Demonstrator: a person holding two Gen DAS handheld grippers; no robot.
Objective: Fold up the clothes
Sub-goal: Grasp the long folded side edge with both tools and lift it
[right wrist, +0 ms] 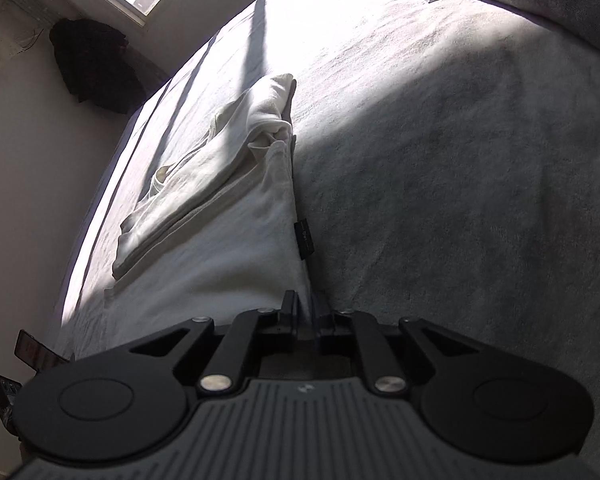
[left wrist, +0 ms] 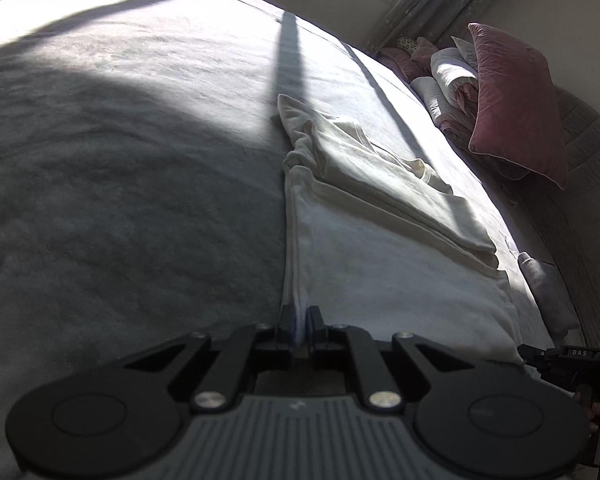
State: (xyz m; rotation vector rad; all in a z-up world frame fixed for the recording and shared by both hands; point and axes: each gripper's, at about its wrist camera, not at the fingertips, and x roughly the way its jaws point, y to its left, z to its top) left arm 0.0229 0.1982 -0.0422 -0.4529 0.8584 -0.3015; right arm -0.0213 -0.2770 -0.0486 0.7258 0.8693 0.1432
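Here, 1 cream garment, partly folded, lies flat on the grey bed. Left tongs: clenched on its near folded edge. Right tongs: likewise clenched on the garment's edge. Pink pillow and rolled bedding sit at the bed's far side.

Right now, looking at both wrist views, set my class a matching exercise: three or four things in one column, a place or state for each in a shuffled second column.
Things
1. left gripper
2. white garment
3. pink cushion
4. dark clothing

Places or states
A. heaped in the room corner under the window
B. lying partly folded on the grey bed cover
C. propped at the bed's head end
D. shut on the garment's edge

Pairs: 1-D, 2-B, 3-C, 4-A
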